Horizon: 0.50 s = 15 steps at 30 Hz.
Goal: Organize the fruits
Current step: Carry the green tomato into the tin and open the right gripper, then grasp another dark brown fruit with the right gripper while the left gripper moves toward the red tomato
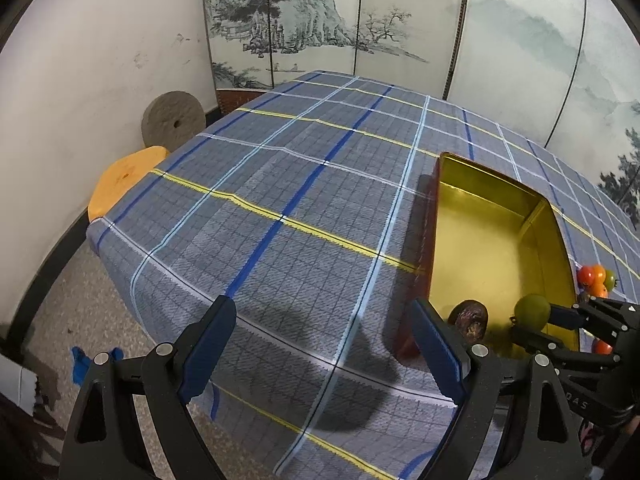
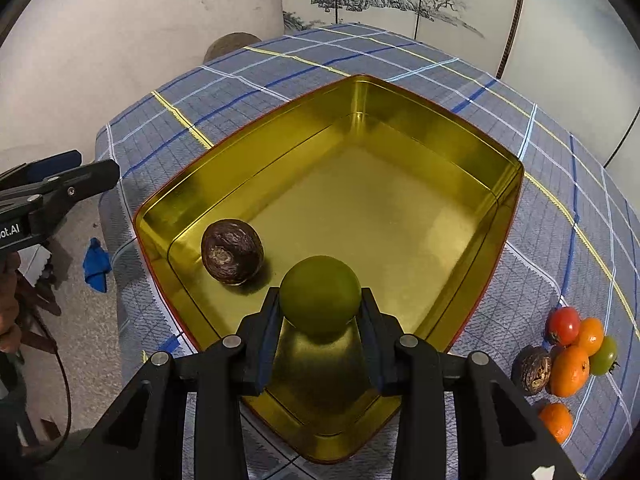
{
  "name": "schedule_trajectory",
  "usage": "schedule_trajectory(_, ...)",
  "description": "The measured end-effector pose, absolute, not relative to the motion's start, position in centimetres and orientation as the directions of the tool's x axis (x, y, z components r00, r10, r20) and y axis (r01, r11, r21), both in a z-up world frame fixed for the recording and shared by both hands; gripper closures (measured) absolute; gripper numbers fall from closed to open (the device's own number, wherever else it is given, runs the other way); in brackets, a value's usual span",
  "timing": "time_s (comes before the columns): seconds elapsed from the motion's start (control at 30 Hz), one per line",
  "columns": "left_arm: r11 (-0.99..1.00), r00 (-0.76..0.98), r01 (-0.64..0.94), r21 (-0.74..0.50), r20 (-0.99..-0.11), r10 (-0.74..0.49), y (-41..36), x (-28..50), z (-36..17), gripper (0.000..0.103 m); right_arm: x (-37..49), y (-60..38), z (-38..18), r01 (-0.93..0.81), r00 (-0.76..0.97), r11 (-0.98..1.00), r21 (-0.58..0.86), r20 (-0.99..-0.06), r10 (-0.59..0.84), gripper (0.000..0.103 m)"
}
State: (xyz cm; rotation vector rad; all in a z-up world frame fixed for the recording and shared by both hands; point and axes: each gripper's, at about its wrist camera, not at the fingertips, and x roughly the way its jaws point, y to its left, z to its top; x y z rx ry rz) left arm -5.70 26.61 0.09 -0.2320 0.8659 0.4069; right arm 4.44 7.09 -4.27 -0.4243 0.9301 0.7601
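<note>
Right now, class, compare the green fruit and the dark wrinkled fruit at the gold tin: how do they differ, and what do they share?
The green fruit is smooth and plain green; the dark wrinkled fruit is brown and shrivelled. The green fruit is pinched between the pads of the right hand-held gripper, while the dark wrinkled fruit lies free on the floor of the gold tin. Both are roundish and lie within the tin's rim.

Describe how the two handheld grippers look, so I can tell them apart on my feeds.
Both look alike: the left gripper and the right gripper have matte black angular frames with triangular cut-outs, round silver pivot pins, and blue ribbed pads on the fingers. The left gripper's body bears white lettering ending in "AI" in the right wrist view. No sleeve is clearly visible.
</note>
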Motion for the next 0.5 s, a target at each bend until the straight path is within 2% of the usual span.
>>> schedule_trajectory(0.5, 0.921, 0.589, -0.388, -0.047, -0.781, 0.208, 24.5, -5.0, 0.1, 0.015, 3.8, 6.3, -3.5, -0.734, 0.377, 0.679, 0.019, -0.820, 0.431, 0.064)
